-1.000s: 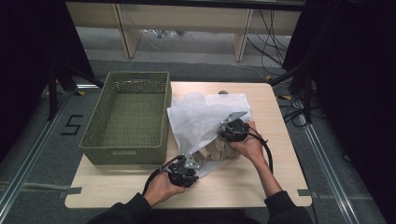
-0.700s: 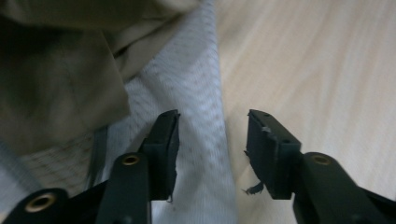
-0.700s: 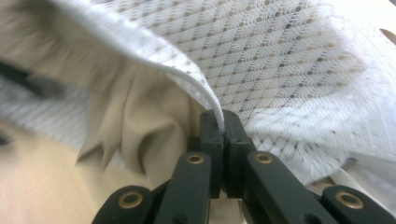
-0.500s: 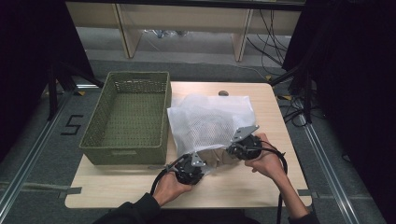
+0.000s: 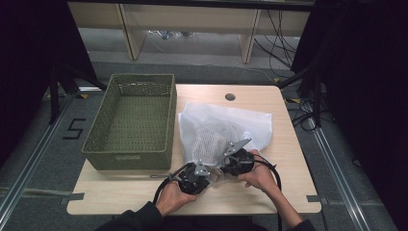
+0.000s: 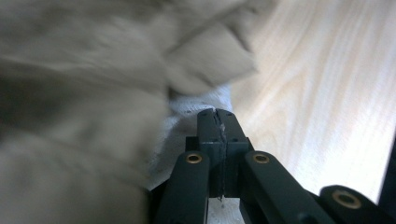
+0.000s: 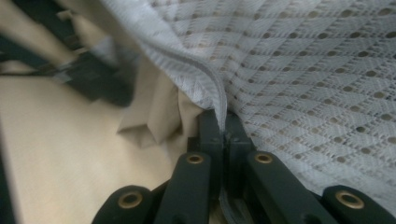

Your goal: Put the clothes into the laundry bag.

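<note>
A white mesh bag (image 5: 226, 126) lies on the wooden table (image 5: 284, 192), with beige cloth (image 7: 156, 116) showing at its near opening. My left gripper (image 5: 212, 170) is at the bag's near edge. Its jaws have just been closing and now pinch a fold of white mesh (image 6: 201, 100) between the fingertips (image 6: 217, 114), with beige cloth (image 6: 93, 84) beside them. My right gripper (image 5: 223, 160) sits just to its right, shut (image 7: 224, 122) on the bag's hemmed edge (image 7: 205, 79). The two grippers are close together.
An empty green woven basket (image 5: 96, 140) stands on the table's left half, right beside the bag. A small round hole (image 5: 230, 96) is in the table's far edge. Both forearms come in over the table's near edge.
My right gripper has come toward the near edge with the bag's hem, close to the left gripper. The bag's near side was drawn forward. The left hand stayed about where it was.
</note>
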`<act>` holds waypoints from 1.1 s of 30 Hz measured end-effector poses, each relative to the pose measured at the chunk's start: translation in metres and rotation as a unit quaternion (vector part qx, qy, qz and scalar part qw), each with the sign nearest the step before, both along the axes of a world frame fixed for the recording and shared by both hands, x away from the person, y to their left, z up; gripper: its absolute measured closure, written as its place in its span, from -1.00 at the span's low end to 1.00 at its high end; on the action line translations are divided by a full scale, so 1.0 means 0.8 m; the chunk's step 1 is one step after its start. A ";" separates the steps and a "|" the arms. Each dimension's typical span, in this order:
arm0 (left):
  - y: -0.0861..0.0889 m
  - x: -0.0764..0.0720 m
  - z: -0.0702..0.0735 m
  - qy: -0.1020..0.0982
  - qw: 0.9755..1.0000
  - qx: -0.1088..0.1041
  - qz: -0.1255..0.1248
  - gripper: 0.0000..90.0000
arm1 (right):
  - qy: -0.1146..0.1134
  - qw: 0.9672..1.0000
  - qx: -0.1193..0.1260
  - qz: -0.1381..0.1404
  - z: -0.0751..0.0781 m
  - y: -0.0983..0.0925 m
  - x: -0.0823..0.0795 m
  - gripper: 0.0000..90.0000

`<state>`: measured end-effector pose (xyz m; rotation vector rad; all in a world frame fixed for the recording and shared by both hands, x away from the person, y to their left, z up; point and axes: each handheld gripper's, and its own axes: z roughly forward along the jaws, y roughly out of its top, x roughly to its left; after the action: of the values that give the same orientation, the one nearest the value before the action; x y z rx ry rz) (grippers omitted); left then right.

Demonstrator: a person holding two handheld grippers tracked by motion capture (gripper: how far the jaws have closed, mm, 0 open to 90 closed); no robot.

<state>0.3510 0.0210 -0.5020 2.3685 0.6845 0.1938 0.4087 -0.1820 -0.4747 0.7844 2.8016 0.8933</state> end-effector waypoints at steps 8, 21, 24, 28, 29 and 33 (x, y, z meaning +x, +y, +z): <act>0.009 -0.010 0.001 -0.002 1.000 0.006 -0.014 1.00 | -0.031 0.998 0.007 -0.047 -0.006 0.026 0.025 1.00; 0.009 -0.023 0.002 -0.004 0.998 0.018 -0.059 1.00 | -0.117 0.986 -0.018 -0.115 -0.012 0.070 0.089 1.00; 0.013 -0.021 0.002 0.005 0.998 0.015 -0.055 1.00 | -0.124 0.985 -0.031 -0.116 -0.012 0.075 0.102 1.00; 0.018 -0.018 0.003 0.005 0.999 0.001 -0.040 1.00 | -0.126 0.987 -0.053 -0.084 -0.003 0.071 0.095 1.00; 0.021 -0.016 0.005 0.007 0.999 0.006 -0.047 1.00 | -0.127 0.988 -0.049 -0.079 -0.003 0.069 0.092 1.00; 0.030 -0.013 0.009 0.004 0.999 0.006 -0.040 0.99 | -0.122 0.990 -0.050 -0.048 0.011 0.048 0.070 1.00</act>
<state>0.3404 0.0452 -0.4950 2.4037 0.5935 0.1553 0.4645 -0.1434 -0.4660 0.7351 2.5511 0.7693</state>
